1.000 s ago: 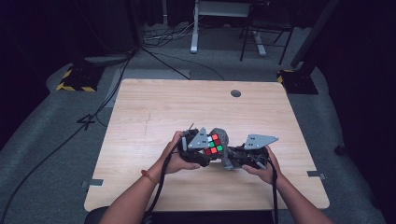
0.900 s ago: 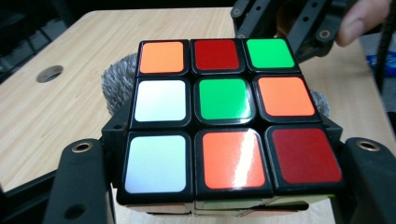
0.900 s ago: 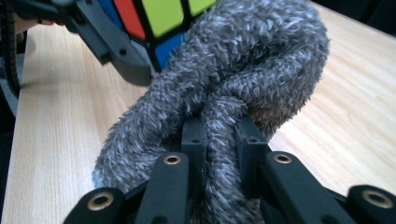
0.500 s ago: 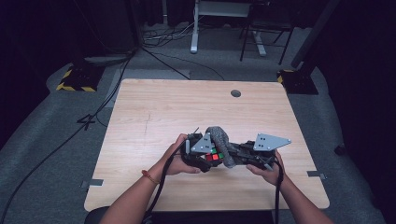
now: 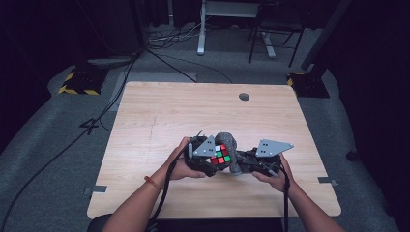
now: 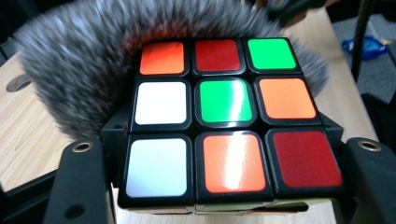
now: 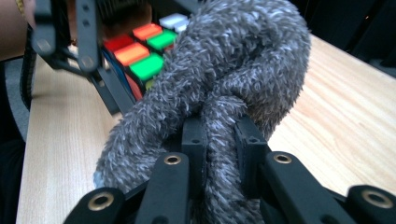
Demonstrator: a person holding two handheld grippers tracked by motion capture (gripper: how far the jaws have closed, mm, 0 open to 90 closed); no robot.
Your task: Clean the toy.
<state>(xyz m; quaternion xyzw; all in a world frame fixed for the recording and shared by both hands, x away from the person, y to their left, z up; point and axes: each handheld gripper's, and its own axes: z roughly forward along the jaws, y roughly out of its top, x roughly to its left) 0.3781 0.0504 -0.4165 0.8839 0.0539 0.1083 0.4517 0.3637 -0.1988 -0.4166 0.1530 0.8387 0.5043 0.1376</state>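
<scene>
A scrambled Rubik's cube sits between the jaws of my left gripper, which is shut on its sides, just above the near middle of the wooden table. In the left gripper view the cube shows red, orange, green and white stickers, with the grey furry cloth curled behind it. My right gripper is shut on a strand of that cloth. In the right gripper view the cloth loops up from the gripper and presses against the cube, held by the left gripper.
A round cable hole lies near the table's far edge. Beyond the table are a white desk leg, floor cables and a yellow-and-black striped base. A blue wrapper lies on the floor.
The right gripper has shifted slightly sideways with the cloth, which now lies closer against the cube's far side. The cube has tilted a little in the left gripper.
</scene>
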